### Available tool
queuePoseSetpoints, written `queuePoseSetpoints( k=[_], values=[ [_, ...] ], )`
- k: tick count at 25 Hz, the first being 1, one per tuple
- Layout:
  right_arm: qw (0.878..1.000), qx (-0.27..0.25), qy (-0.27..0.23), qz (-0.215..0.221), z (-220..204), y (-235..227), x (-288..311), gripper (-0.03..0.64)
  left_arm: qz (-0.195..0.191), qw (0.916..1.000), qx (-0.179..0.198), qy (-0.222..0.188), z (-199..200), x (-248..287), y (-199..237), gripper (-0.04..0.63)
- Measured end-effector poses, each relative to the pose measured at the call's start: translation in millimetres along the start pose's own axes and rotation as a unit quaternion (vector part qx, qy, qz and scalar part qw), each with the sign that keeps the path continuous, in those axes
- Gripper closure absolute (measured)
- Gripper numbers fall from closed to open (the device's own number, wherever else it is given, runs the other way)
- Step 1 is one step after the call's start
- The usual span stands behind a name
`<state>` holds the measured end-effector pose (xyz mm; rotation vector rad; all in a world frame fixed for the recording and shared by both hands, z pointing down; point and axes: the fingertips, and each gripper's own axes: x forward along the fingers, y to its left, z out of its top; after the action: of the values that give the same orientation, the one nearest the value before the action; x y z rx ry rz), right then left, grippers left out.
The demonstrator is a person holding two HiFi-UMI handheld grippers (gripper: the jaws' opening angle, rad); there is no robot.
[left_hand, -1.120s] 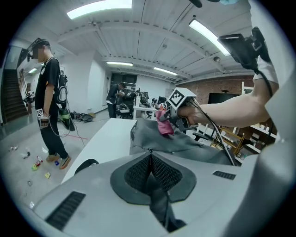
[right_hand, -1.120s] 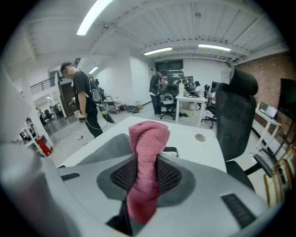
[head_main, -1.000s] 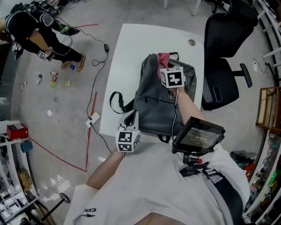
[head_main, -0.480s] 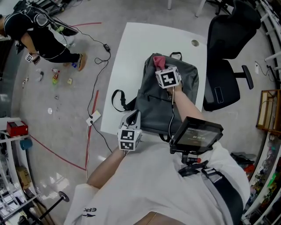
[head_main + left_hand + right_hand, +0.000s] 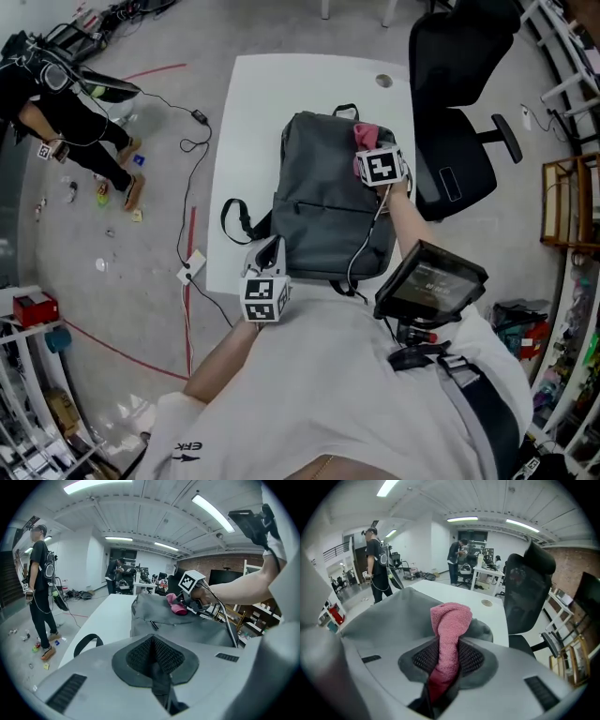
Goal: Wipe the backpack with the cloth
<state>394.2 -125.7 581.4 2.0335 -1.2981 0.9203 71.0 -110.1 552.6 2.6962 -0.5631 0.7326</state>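
Grey fabric backpack (image 5: 323, 206) lies on white worktop (image 5: 248, 122), black office chair (image 5: 459, 56) beside. Right hand-held gripper (image 5: 449, 657) pinches pink cloth (image 5: 450, 620); left hand-held gripper (image 5: 153, 656) is closed, empty.

Fuzzy terry cloth (image 5: 449, 620), matt woven backpack (image 5: 323, 187)

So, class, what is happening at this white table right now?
A person is working with a hand-held gripper in each hand. The right hand-held gripper is shut on a pink cloth, held against the upper right part of a grey backpack that lies flat on the white table. The left hand-held gripper is shut and empty, near the bag's lower left corner. An office chair stands beside the table.
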Motion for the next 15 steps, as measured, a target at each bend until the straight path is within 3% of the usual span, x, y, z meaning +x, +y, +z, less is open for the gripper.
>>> queuePoseSetpoints(
  k=[8, 15],
  values=[
    [0.999, 0.032, 0.000, -0.013, -10.6, -19.5, -8.5, 0.515, -0.012, 0.9999, 0.005, 0.005, -1.8, 3.1, -4.1, 0.591],
    [0.997, 0.015, -0.030, 0.063, 33.6, 59.4, -11.2, 0.515, -0.012, 0.9999, 0.002, 0.001, -0.6, 2.1, -3.1, 0.591]
  ],
)
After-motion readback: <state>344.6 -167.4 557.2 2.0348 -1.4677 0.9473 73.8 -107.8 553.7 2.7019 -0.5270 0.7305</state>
